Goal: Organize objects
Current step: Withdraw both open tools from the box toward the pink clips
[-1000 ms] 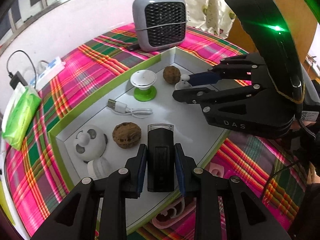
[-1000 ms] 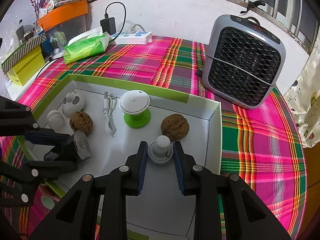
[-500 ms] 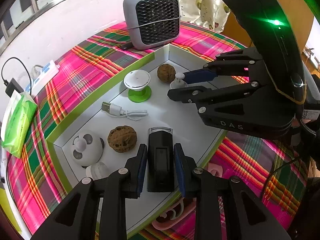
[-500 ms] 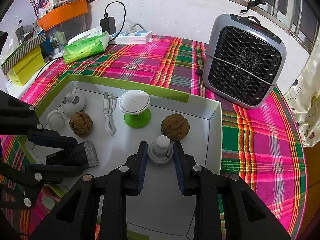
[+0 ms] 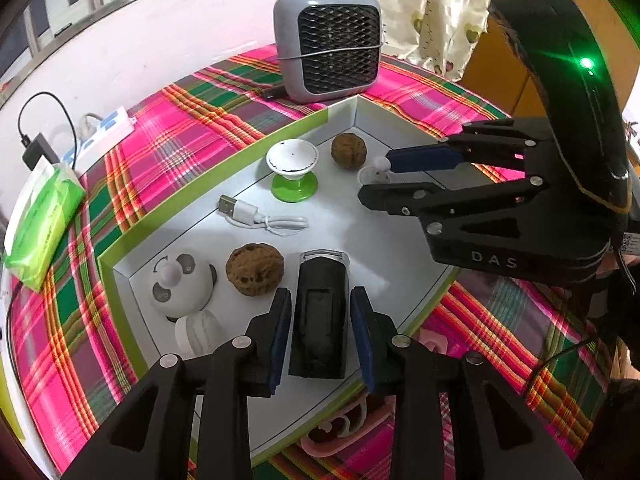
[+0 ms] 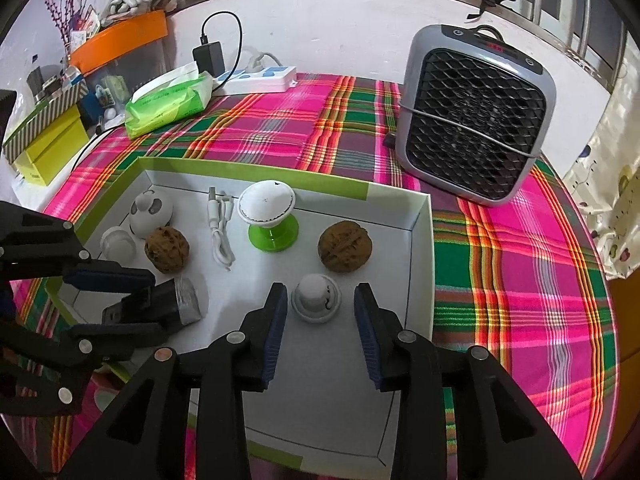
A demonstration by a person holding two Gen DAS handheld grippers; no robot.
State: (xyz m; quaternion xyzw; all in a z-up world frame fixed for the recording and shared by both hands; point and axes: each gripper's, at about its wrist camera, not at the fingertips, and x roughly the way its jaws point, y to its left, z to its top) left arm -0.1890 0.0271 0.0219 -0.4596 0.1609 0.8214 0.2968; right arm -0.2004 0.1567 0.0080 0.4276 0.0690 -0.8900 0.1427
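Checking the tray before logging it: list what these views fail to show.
- Pink item: left wrist view, mostly hidden behind the tray wall and left gripper.
- Heater display: right wrist view, too small to read.
- Orange bin contents: too small.

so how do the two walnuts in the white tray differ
The left walnut lies between the panda toy and the black device, near the left claw. The right walnut lies near the tray's right wall, behind the white knob by the right claw. Both are round, brown, wrinkled and untouched.
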